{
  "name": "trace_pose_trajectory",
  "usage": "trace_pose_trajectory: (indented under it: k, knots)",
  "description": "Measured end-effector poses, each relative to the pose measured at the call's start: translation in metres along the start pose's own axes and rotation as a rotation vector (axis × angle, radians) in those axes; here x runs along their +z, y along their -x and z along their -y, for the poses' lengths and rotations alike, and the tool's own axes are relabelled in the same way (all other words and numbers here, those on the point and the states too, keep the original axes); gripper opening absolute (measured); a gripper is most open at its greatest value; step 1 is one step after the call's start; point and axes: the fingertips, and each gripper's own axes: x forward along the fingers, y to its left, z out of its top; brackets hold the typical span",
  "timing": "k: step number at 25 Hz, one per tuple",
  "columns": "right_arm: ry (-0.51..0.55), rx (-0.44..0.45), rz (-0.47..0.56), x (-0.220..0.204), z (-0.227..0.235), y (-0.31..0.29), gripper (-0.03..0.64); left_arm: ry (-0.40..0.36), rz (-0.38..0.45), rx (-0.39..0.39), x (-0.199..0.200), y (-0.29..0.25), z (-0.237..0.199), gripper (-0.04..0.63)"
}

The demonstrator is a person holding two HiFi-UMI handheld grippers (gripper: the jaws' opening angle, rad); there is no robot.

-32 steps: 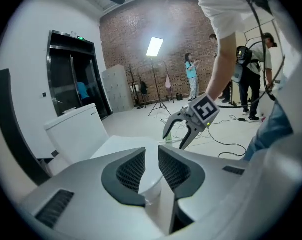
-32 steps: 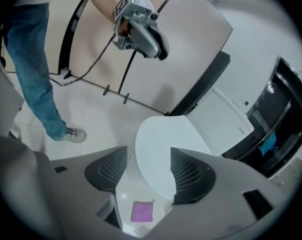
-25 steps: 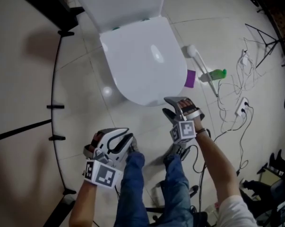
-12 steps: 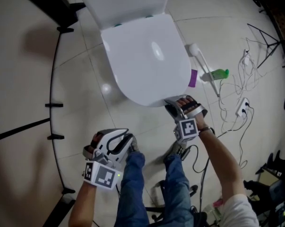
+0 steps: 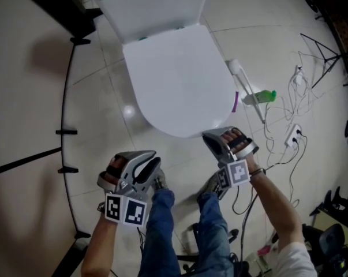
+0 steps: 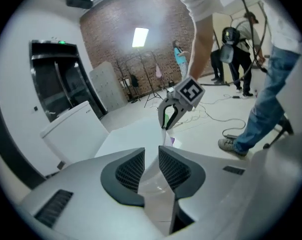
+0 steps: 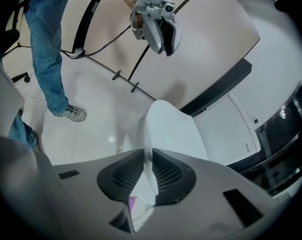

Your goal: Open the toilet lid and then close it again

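Observation:
The white toilet lid (image 5: 179,79) lies over the bowl below the cistern (image 5: 150,2). My right gripper (image 5: 211,136) is at the lid's front rim. Its jaws have just been closing, and the pads now press on that thin edge, which is raised a little. The right gripper view shows the lid (image 7: 176,129) running away from my right gripper (image 7: 149,153). My left gripper (image 5: 150,161) hangs over the floor near the left knee, apart from the toilet. In its own view my left gripper (image 6: 151,151) shows a narrow gap with nothing in it, and the lid (image 6: 135,134) lies beyond.
A white brush handle (image 5: 243,79), a green bottle (image 5: 266,95) and a purple item (image 5: 235,101) lie right of the bowl. Cables and a power strip (image 5: 294,134) trail further right. A thin black stand (image 5: 67,131) runs down the left. The person's jeans legs (image 5: 162,229) are below the grippers.
The right gripper moved in to the lid's front rim and closed on it, then rose with the edge. The left gripper shifted slightly and rolled a little.

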Motion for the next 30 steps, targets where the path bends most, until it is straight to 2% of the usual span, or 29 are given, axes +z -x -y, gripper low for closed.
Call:
trace_pose_trajectory:
  k: [2, 4, 8, 11, 13, 16, 17, 18, 21, 23, 26, 30]
  knots:
    - [-0.023, -0.04, 0.025, 0.011, 0.024, 0.019, 0.054, -0.103, -0.024, 0.009, 0.008, -0.015, -0.009, 0.107]
    - [-0.055, -0.069, 0.051, 0.022, 0.048, 0.035, 0.052, -0.171, -0.038, 0.025, 0.017, -0.029, -0.02, 0.177]
    - [-0.066, -0.132, 0.089, 0.042, 0.101, 0.061, 0.052, -0.228, -0.009, 0.088, 0.046, -0.044, -0.051, 0.189]
    - [-0.052, -0.2, 0.114, 0.053, 0.148, 0.075, 0.052, -0.235, 0.025, 0.12, 0.07, -0.048, -0.081, 0.187]
    - [-0.05, -0.227, 0.12, 0.06, 0.175, 0.081, 0.052, -0.224, 0.038, 0.136, 0.083, -0.048, -0.104, 0.182]
    - [-0.059, -0.25, 0.114, 0.067, 0.209, 0.083, 0.052, -0.205, 0.036, 0.165, 0.096, -0.045, -0.146, 0.134]
    - [-0.074, -0.26, 0.113, 0.068, 0.219, 0.083, 0.052, -0.2, 0.033, 0.159, 0.098, -0.044, -0.157, 0.072]
    - [-0.094, -0.273, 0.116, 0.07, 0.23, 0.083, 0.052, -0.194, 0.033, 0.153, 0.101, -0.043, -0.167, 0.048]
    - [-0.183, -0.34, 0.154, 0.077, 0.267, 0.092, 0.057, -0.142, 0.056, 0.163, 0.109, -0.036, -0.203, 0.044]
    - [-0.256, -0.389, 0.18, 0.082, 0.287, 0.109, 0.057, -0.084, 0.071, 0.203, 0.116, -0.03, -0.238, 0.044]
    - [-0.363, -0.418, 0.183, 0.085, 0.293, 0.142, 0.057, -0.022, 0.083, 0.259, 0.12, -0.028, -0.301, 0.044]
    - [-0.523, -0.416, 0.172, 0.085, 0.259, 0.186, 0.057, 0.072, 0.067, 0.272, 0.115, -0.033, -0.38, 0.049]
